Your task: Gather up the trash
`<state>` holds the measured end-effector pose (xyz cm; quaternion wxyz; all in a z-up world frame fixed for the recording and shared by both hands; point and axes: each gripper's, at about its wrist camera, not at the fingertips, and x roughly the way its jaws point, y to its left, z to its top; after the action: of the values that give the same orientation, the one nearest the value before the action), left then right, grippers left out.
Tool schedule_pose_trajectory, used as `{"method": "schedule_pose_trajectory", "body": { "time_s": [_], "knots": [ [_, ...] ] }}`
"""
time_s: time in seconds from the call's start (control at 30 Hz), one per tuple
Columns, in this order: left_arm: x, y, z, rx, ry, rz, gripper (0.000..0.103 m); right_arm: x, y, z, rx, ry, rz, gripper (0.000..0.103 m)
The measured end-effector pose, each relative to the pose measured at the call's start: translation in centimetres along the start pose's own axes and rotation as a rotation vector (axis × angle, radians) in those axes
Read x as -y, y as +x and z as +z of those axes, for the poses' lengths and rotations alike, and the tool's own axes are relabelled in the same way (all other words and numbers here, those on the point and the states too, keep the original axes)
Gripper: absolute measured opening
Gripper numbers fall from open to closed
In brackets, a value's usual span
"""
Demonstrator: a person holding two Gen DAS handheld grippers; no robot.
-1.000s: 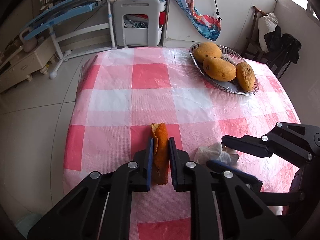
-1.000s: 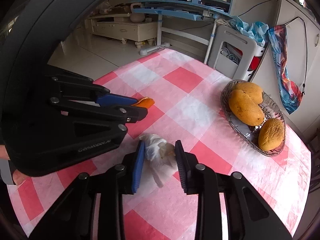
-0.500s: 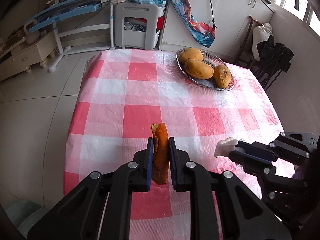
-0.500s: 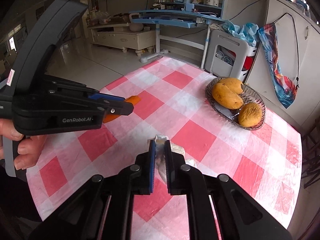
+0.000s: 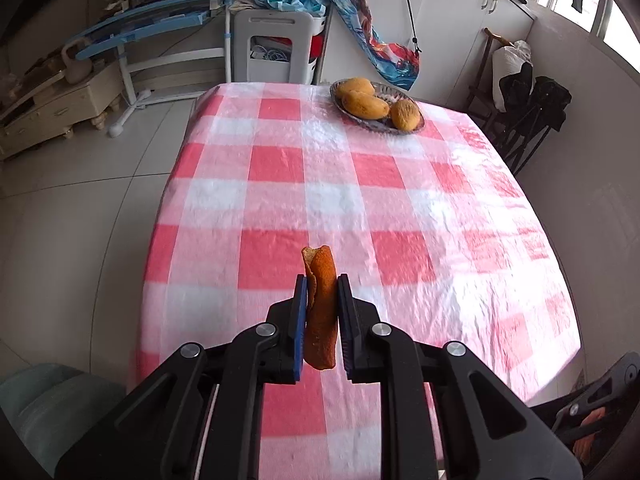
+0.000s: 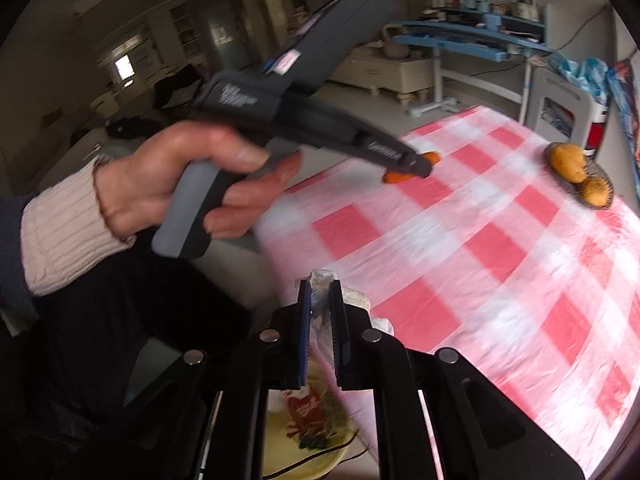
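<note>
I am holding the left gripper [image 5: 322,294] nearly closed, its blue-padded jaws pinching a curled strip of orange peel [image 5: 320,312] that is standing upright between them, its top end poking past the fingertips. It is hanging clear above the pink-and-white checked tablecloth [image 5: 340,184], over the near end of the table. At the far end a glass dish [image 5: 374,126] is carrying three mangoes [image 5: 366,105], well apart from the peel.

I am keeping the right gripper [image 6: 320,294] nearly closed too, its jaws clamped on a crumpled white tissue [image 6: 322,284], which is bunching up between the pads and bulging out to the right side. It is sitting over the near edge of the table (the cloth here is blurred). Below the gripper, off the table's edge, I am seeing a yellowish bin [image 6: 308,436] with red and green scraps inside, though most of it is hidden behind the gripper body.

From the right wrist view, the person's left hand [image 6: 180,176], in a cream knitted sleeve [image 6: 64,224], is wrapping around the grey handle of the left gripper, with the peel showing as an orange blur at its tip.
</note>
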<state>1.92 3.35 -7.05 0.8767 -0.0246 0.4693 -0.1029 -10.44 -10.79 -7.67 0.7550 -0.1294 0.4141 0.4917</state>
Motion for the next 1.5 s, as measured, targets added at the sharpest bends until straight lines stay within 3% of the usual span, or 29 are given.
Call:
{"method": "schedule_pose_trajectory", "body": {
  "time_s": [0.13,0.17,0.2,0.23,0.27,0.4,0.57,0.73,0.8,0.83,0.87,0.93,1.03,1.27,1.5],
  "knots": [
    [1.3,-1.9,-4.4,-0.029,-0.006,0.015,0.014,-3.5,2.0,-2.9,-0.119,-0.053,0.051,0.014],
    [1.6,-2.3,-5.4,-0.036,-0.006,0.018,0.014,-3.7,2.5,-3.5,-0.144,-0.047,0.051,0.022],
    [1.9,-2.6,-6.4,-0.043,-0.006,0.021,0.014,-3.8,2.8,-4.0,-0.155,-0.039,0.036,0.046],
    [2.2,-3.0,-7.5,-0.052,-0.004,0.026,0.014,-3.9,2.8,-4.5,-0.153,-0.029,0.011,0.057],
    [2.6,-3.4,-8.7,-0.062,-0.003,0.030,0.014,-3.8,2.6,-4.8,-0.148,-0.017,0.002,0.060],
    [3.7,-4.5,-12.5,-0.098,0.007,0.046,0.014,-2.6,1.0,-5.5,-0.091,0.076,-0.097,0.063],
    [5.0,-5.4,-16.1,-0.141,0.019,0.055,0.015,-1.0,-1.3,-6.4,0.030,0.217,-0.277,0.085],
    [6.3,-5.1,-19.4,-0.235,0.040,0.032,0.015,0.0,-2.2,-7.3,0.105,0.353,-0.416,0.092],
    [6.8,-4.8,-20.4,-0.269,0.060,0.027,0.021,-0.3,-2.3,-7.5,0.128,0.371,-0.454,0.093],
    [7.0,-4.9,-20.7,-0.263,0.065,0.035,0.029,-0.5,-2.3,-7.6,0.138,0.371,-0.476,0.093],
    [7.1,-5.2,-20.7,-0.246,0.068,0.046,0.034,-1.0,-2.5,-7.8,0.148,0.366,-0.506,0.094],
    [6.9,-6.3,-20.4,-0.177,0.060,0.072,0.056,-1.6,-3.2,-8.3,0.166,0.344,-0.567,0.095],
    [6.0,-8.0,-19.5,-0.054,0.009,0.125,0.073,-3.1,-3.5,-8.9,0.181,0.302,-0.631,0.095],
    [3.8,-11.0,-18.2,0.123,-0.122,0.193,0.088,-4.5,-5.2,-9.3,0.270,0.280,-0.725,0.095],
    [4.0,-14.4,-17.4,0.290,-0.130,0.232,0.096,-6.5,-7.2,-9.9,0.362,0.277,-0.850,0.095]
  ]
}}
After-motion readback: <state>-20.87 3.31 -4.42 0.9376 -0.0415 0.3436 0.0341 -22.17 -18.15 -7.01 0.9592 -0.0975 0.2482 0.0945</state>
